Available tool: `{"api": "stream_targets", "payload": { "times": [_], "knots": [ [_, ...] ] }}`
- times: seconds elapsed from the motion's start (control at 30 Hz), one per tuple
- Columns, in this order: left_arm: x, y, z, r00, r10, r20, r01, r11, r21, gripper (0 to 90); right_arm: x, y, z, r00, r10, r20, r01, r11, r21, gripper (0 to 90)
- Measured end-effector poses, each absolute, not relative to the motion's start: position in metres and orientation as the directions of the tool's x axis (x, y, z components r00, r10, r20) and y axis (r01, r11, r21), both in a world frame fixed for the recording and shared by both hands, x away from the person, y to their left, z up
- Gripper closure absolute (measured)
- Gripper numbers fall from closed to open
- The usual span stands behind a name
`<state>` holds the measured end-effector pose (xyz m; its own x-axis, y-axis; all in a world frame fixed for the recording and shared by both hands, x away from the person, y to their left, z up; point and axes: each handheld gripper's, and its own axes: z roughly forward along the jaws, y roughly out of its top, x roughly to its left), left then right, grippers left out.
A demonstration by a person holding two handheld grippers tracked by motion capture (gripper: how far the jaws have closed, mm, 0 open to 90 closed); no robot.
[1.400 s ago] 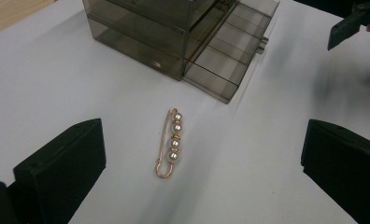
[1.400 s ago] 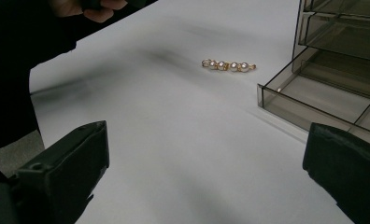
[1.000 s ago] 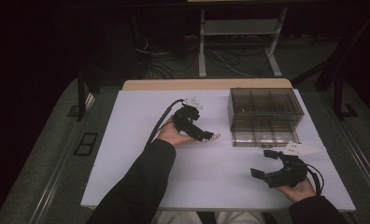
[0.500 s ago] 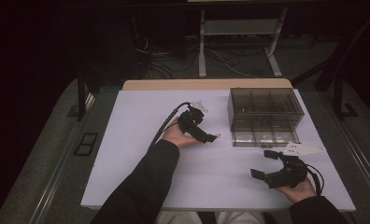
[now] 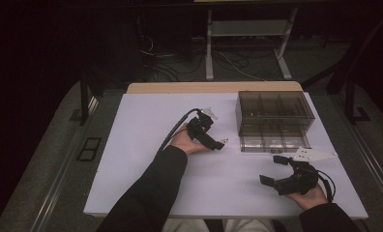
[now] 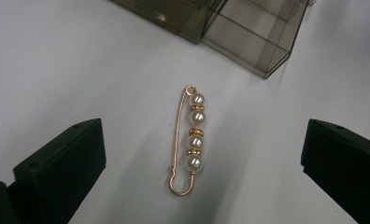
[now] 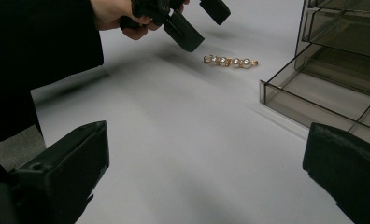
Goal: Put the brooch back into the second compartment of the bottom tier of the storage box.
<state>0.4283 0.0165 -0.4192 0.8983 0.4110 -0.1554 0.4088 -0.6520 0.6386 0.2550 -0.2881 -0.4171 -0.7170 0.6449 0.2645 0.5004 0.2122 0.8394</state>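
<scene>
A gold safety-pin brooch (image 6: pixel 190 140) strung with several pearls lies flat on the white table (image 5: pixel 146 159), just left of the open drawer (image 5: pixel 272 141) of a smoky clear organiser box (image 5: pixel 275 111). My left gripper (image 6: pixel 205 156) hovers over the brooch, open, with one jaw on each side and not touching it. From above, the left gripper (image 5: pixel 215 140) sits beside the brooch (image 5: pixel 225 141). My right gripper (image 5: pixel 278 172) rests open and empty near the table's front right. Its own view shows the brooch (image 7: pixel 230 61), the left gripper (image 7: pixel 192 25) and the drawer (image 7: pixel 330 95).
The organiser stands at the back right, with its lowest drawer pulled out toward me and nothing visible in its compartments. A white tag (image 5: pixel 313 154) lies by the right gripper. A dark sleeve (image 5: pixel 146 198) crosses the table's front. Cables and a metal stand (image 5: pixel 247 43) lie on the floor beyond.
The left hand has moved its gripper right and nearer, down over the brooch. The right gripper has barely moved.
</scene>
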Motion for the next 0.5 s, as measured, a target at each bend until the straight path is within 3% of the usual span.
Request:
{"api": "stream_targets", "payload": {
  "times": [0.2,0.5],
  "knots": [
    [0.43,0.014,-0.425,0.906,0.403,-0.132,0.394,-0.684,0.613,0.2,0.255,-0.288,-0.417,-0.719,0.642,0.266,0.502,0.215,0.838,0.2],
    [0.427,0.008,-0.432,0.913,0.396,-0.102,0.371,-0.698,0.612,8.1,0.255,-0.288,-0.417,-0.721,0.642,0.262,0.501,0.222,0.836,0.2]
  ]
}}
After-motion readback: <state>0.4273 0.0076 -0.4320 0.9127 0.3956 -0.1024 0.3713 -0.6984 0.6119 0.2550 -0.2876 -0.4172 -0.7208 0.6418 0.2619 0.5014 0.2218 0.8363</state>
